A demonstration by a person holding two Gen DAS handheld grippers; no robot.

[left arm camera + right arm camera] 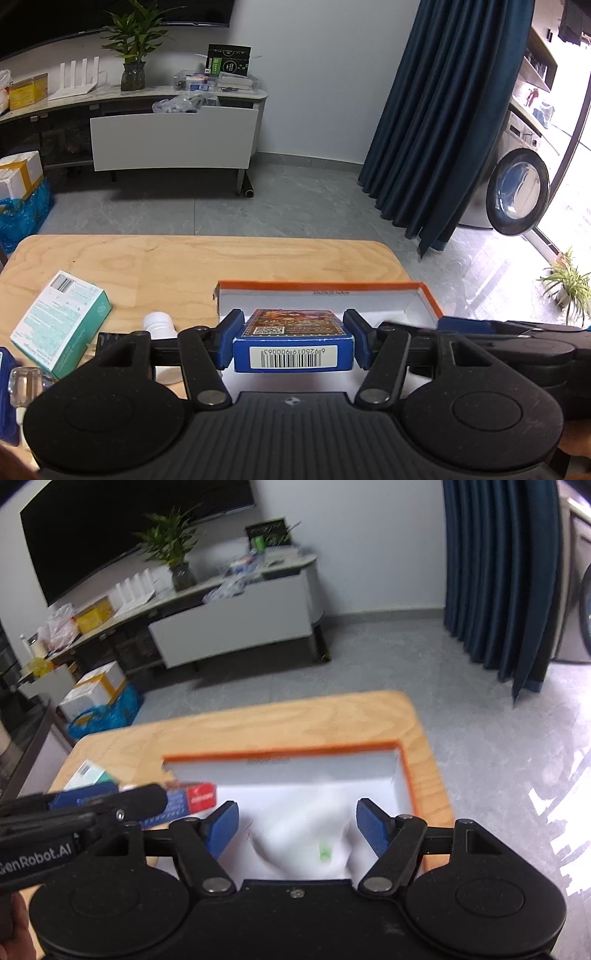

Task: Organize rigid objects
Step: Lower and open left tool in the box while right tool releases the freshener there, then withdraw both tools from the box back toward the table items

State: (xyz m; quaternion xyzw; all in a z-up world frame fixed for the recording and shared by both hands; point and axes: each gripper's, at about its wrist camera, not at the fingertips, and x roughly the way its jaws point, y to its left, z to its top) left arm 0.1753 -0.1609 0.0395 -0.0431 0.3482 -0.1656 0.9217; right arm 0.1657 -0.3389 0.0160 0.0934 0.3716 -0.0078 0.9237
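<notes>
My left gripper (pixel 294 341) is pinching a small blue card box (pixel 293 345) by its two short sides, barcode end toward me, and I hold it over the near-left part of the orange-rimmed tray (pixel 321 285), which is my landmark on the worktop (pixel 184 258). My right gripper (pixel 297 825) stands spread with nothing pressed between its fingers (pixel 373 829); below it, inside the tray, lies something white with a green mark (pixel 314 834), though that view is smeared, so I can only guess it is a soft pouch or bottle. The main risk I see is the box slipping or twisting: it is glossy cardboard and I grip it only by its side faces, so a tilt on the way down could catch a corner on the tray's rim and flip it out. A second risk is my two grippers colliding, since the right one sits just beside the left over the same tray. Setting the box on the white thing would leave it rocking. Left of the tray a teal carton (pixel 61 323), a white bottle (pixel 159 325) and a clear glass piece (pixel 26 384) crowd the worktop, so little room there. Beyond the tray the wood is bare to its far edge; right of the tray the worktop ends close by, so I judge the far side safest for swinging.
</notes>
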